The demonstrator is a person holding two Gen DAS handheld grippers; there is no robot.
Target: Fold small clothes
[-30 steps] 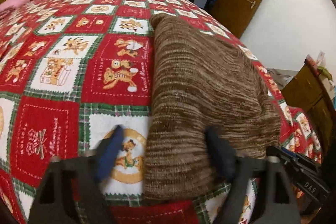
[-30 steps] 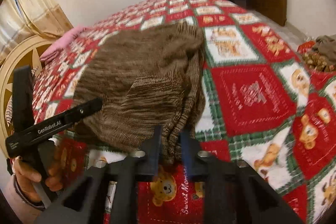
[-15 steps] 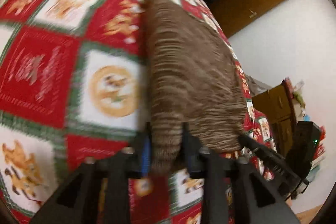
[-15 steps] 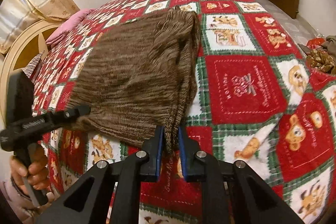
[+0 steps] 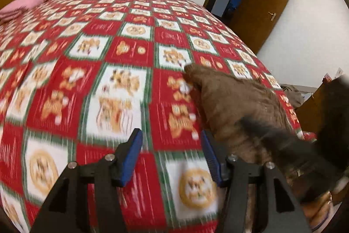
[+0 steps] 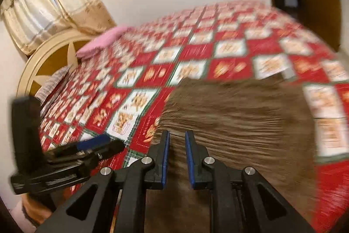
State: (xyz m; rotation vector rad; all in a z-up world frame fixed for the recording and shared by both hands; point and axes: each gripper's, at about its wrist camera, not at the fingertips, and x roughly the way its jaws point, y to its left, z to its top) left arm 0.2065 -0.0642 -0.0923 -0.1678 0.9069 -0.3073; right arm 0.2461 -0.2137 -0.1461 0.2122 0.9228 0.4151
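While both cameras are smearing with motion, the brown knit garment [image 5: 237,106] is lying on the bed [image 5: 122,54], over its red and white patchwork quilt [image 6: 196,62], near the edge closest to the person. The left gripper [image 5: 171,158] is showing its blue-padded fingers [image 5: 130,158] spread wide with only quilt between them, so it is holding nothing, and the garment is sitting just beside its right finger. The right gripper [image 6: 177,161] is hovering over the knit with its fingers standing a narrow gap apart; fabric is showing through that gap, but whether any fold is actually pinched I cannot tell. The likely trouble, as I judge it, is that loose, stretchy knit is sagging or sliding if only one side is gripped, so a fold could land crooked, and a closing finger could snag the quilt along with the garment. Much is hard to read: the garment's near edge is running under the right gripper and out of the bottom of the right wrist view, its outline and any sleeves are blurred, and a dark shape at the right of the left wrist view is too smeared to identify.
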